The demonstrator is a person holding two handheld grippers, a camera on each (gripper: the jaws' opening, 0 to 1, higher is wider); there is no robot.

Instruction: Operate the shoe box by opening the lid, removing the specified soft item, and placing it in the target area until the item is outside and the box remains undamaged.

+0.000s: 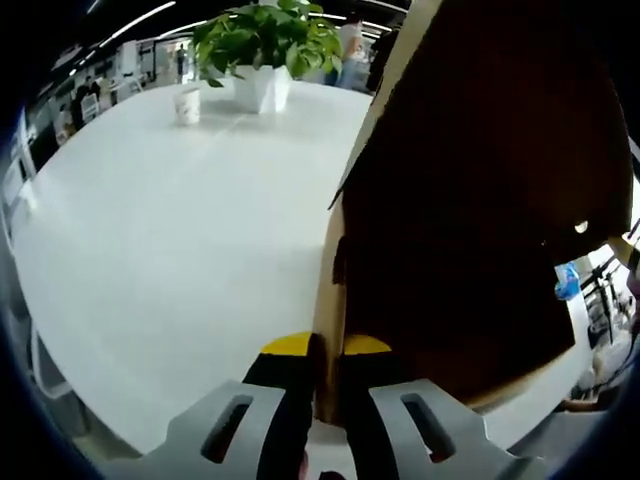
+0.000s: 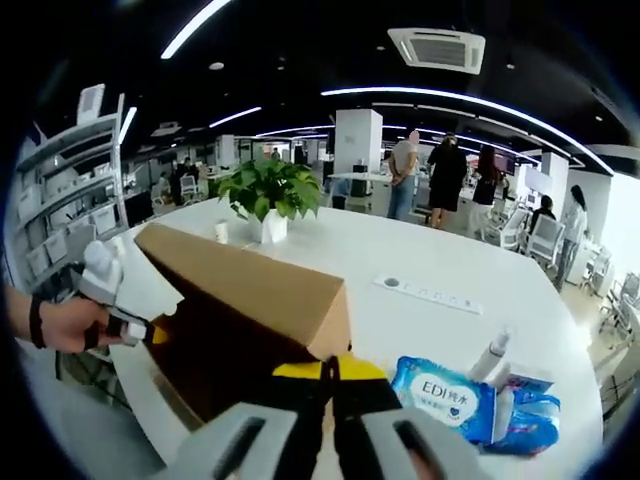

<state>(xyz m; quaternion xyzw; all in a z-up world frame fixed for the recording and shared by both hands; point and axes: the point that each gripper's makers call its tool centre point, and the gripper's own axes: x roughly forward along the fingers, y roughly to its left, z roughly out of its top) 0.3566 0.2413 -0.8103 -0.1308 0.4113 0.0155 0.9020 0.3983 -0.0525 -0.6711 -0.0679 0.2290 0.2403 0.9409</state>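
The brown cardboard shoe box [image 2: 225, 345] lies on the white table [image 2: 420, 260] with its lid [image 2: 250, 285] raised. In the left gripper view the lid's dark inner face [image 1: 480, 220] rises on the right. My left gripper [image 1: 325, 350] is shut on the lid's thin edge, and from the right gripper view I see it as the left gripper [image 2: 135, 328], held by a hand at the box's left end. My right gripper [image 2: 331, 372] has its yellow tips pressed together on the lid's near corner. A blue soft pack [image 2: 445, 395] marked EDI lies on the table to the right, outside the box.
A potted plant [image 2: 268, 192] and a small cup [image 2: 221, 231] stand at the far side of the table. A white power strip [image 2: 425, 295] and a small bottle [image 2: 490, 355] lie right of the box. People stand beyond, and shelves line the left wall.
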